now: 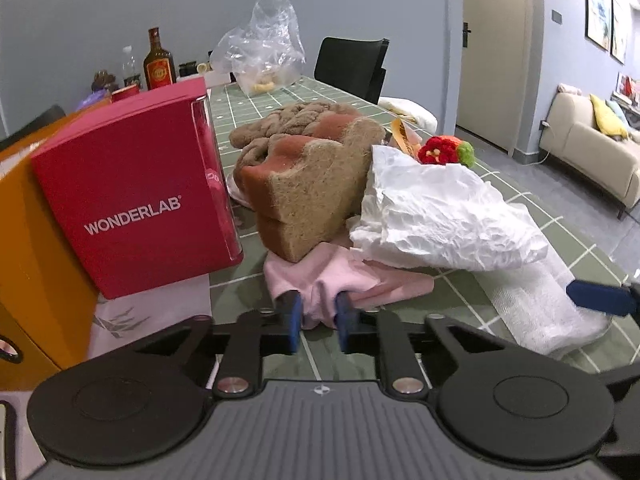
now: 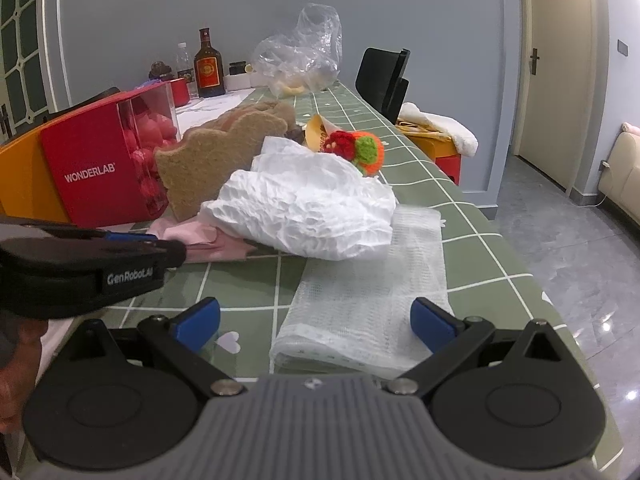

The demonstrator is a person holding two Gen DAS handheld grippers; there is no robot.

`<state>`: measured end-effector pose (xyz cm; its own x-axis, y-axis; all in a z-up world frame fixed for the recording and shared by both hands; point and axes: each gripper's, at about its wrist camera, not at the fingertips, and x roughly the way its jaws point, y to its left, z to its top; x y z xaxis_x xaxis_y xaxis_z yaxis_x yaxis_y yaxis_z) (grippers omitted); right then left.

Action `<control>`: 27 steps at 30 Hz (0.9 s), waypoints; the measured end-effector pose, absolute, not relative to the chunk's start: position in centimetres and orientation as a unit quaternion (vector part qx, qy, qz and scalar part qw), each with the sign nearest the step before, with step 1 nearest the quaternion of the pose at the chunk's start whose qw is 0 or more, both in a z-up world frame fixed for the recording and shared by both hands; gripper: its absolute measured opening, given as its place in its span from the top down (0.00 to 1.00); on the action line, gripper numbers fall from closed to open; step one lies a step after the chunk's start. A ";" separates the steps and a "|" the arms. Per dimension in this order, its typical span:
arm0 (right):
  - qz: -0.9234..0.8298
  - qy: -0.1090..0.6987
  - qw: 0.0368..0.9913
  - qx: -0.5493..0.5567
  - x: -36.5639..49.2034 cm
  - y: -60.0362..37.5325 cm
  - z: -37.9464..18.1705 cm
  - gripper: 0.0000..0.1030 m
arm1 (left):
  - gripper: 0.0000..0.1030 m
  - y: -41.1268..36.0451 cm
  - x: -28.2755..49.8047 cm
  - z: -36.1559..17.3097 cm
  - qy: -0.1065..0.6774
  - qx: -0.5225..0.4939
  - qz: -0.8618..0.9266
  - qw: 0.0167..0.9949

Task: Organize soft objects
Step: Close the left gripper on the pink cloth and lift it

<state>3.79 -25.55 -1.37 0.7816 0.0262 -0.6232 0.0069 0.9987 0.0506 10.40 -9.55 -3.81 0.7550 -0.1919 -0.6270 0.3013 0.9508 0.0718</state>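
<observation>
A pink cloth [image 1: 360, 280] lies on the green checked tablecloth [image 1: 248, 292] under a pile of soft things. My left gripper [image 1: 318, 314] is shut on its near edge, and the fabric bunches between the blue pads. On the pile are two brown sponges [image 1: 312, 188], a crumpled white sheet [image 1: 440, 220] and a crocheted red flower [image 1: 444, 152]. A white mesh cloth [image 2: 368, 304] lies flat in front of the pile. My right gripper [image 2: 316, 316] stands open over its near end, holding nothing. In the right wrist view the left gripper [image 2: 176, 250] reaches the pink cloth [image 2: 200, 236] from the left.
A red WONDERLAB box [image 1: 136, 200] and an orange box [image 1: 32, 260] stand left of the pile. At the far end are a clear plastic bag [image 1: 264, 48], a brown bottle [image 1: 159, 64] and a black chair [image 1: 352, 68]. The table's edge runs along the right.
</observation>
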 end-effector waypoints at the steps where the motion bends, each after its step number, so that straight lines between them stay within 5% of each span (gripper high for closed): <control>1: 0.005 0.330 0.943 0.025 3.8 -25.5 -1.4 0.03 | 0.91 -9.6 10.2 -3.8 0.322 0.090 -0.131 0.933; 17: 0.006 0.337 0.942 -0.007 3.8 -24.7 -1.3 0.06 | 0.95 -4.6 4.3 -3.9 0.302 0.102 -0.131 0.939; 23: 0.007 0.337 0.941 0.002 4.1 -24.8 -1.3 0.05 | 0.64 -4.4 4.8 -3.6 0.295 0.096 -0.132 0.942; 27: 0.003 0.335 0.942 0.013 4.0 -24.9 -1.2 0.04 | 0.18 -4.5 4.6 -3.2 0.260 0.081 -0.156 0.950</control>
<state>4.05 -24.92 -1.23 0.7750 0.0150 -0.6318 0.0022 0.9996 0.0265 4.65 -4.48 -3.18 0.8164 -0.2535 -0.5188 0.3378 0.9384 0.0731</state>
